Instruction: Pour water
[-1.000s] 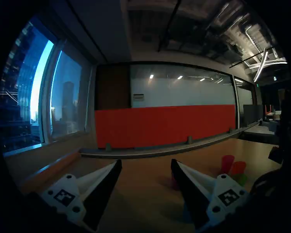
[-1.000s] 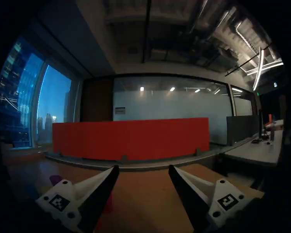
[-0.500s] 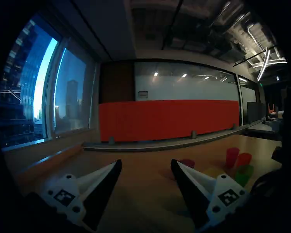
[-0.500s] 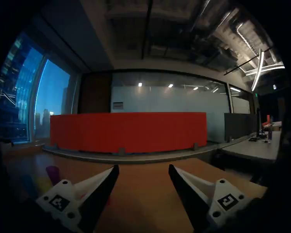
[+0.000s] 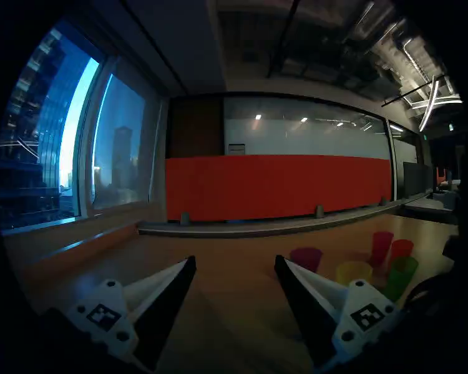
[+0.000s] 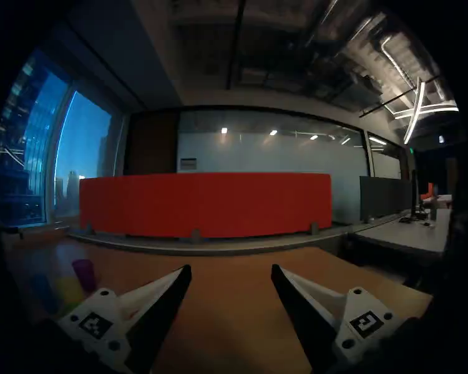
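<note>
Cups: in the left gripper view five cups stand in a cluster on the wooden table (image 5: 234, 299), all to the right of the right finger and beyond its tip.
- magenta cup (image 5: 306, 257): nearest the right fingertip, just past it, upright.
- yellow cup (image 5: 354, 272): right of the magenta one, just beside the right finger's outer edge.
- red cup (image 5: 381, 243) and orange cup (image 5: 400, 249): farther back, side by side.
- green cup (image 5: 401, 275): in front of the orange one, appears tilted; partly cut off by the view's dark edge.
I cannot tell whether any cup holds water.

Left gripper (image 5: 234, 258): fingers spread wide, released, only bare tabletop in the gap. No cup lies between them.

In the right gripper view a purple cup (image 6: 84, 274) stands upright to the left of the left finger, apart from it. Two dimmer shapes beside it, a bluish cup (image 6: 43, 292) and a yellowish cup (image 6: 67, 288), sit farther left; lighting is too low to say more.

Right gripper (image 6: 231, 268): fingers likewise parted and released, bare table (image 6: 234, 318) between them.

Surroundings: straight ahead of both finger pairs, a red partition (image 5: 277, 187) runs along the far table edge. Tall windows (image 5: 65, 149) lie to the left of the left fingers. A second desk (image 6: 409, 237) sits off beyond the right finger in the right gripper view.
</note>
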### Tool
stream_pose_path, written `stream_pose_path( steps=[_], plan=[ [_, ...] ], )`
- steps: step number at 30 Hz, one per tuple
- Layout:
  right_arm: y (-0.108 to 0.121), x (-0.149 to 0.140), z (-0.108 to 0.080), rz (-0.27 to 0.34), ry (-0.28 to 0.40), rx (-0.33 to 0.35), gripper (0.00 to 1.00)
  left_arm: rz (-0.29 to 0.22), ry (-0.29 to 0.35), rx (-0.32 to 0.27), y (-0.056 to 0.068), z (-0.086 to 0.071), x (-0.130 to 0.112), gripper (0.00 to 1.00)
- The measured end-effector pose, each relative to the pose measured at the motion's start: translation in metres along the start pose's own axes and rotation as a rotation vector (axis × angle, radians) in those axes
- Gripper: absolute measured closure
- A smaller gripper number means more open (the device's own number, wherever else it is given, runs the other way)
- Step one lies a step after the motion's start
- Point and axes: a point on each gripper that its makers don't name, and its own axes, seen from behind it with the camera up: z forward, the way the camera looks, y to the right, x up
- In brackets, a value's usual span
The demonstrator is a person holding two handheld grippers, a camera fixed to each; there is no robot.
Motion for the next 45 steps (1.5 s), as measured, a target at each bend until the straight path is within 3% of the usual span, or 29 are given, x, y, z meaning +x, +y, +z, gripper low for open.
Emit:
stream_pose_path(
  steps=[17,26,36,45],
  plan=[
    [0.001,0.002,0.0,0.02,-0.008,0.003,0.01,0.002,0.005,0.042,0.012,0.004,-0.011,0.06],
    [0.003,0.005,-0.002,0.017,-0.004,0.001,0.01,0.016,0.002,0.029,0.024,0.009,-0.017,0.06],
    [0.004,0.008,-0.004,0.02,-0.003,0.0,0.01,0.018,-0.005,0.011,0.02,0.015,-0.023,0.06],
    [0.002,0.008,-0.004,0.023,-0.002,0.003,0.01,-0.017,-0.016,-0.002,0.018,0.019,-0.028,0.06]
  ],
)
